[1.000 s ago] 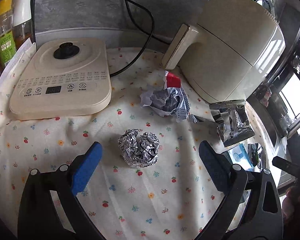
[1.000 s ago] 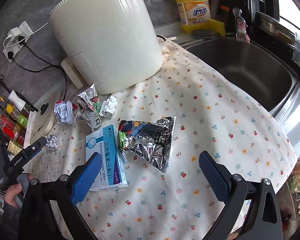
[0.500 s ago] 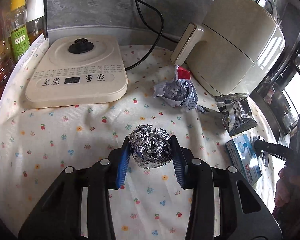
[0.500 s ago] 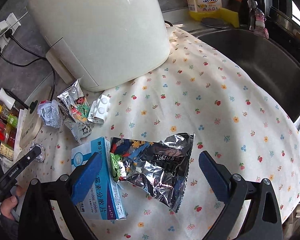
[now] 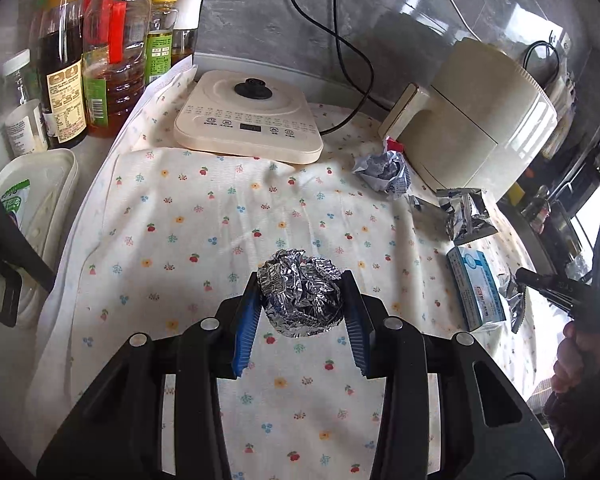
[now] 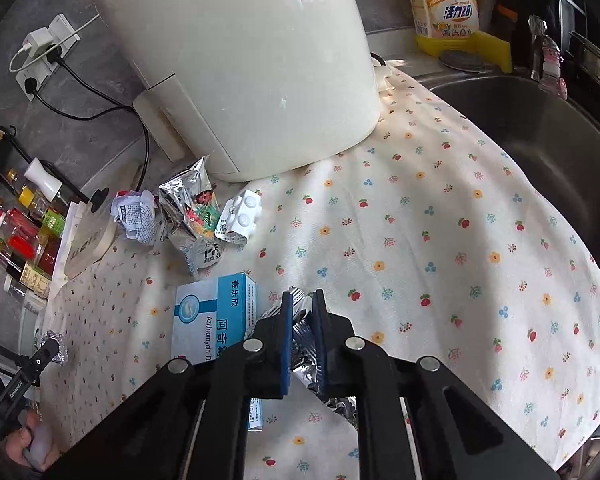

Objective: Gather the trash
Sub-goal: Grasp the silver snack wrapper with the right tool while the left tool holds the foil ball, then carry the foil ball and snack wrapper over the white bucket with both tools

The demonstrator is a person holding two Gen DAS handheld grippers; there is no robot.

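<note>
air fryer (image 6: 240, 68) on cloth-covered counter (image 6: 440, 240) | sink (image 6: 540, 140) right of air fryer | crumpled paper (image 6: 134, 216), snack wrapper (image 6: 192, 216), blister pack (image 6: 242, 214) at air fryer's front foot | medicine box (image 6: 216, 312) nearer than those | induction cooker (image 5: 250, 122) left of air fryer, bottles (image 5: 100, 52) beyond

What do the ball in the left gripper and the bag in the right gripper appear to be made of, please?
The ball in the left gripper looks like aluminium foil: bright silver, sharply creased, mirror-like facets. The bag pinched by the right gripper seems to be metallised plastic film: shiny silver inside, embossed and crinkled, though foil laminate is possible.
</note>
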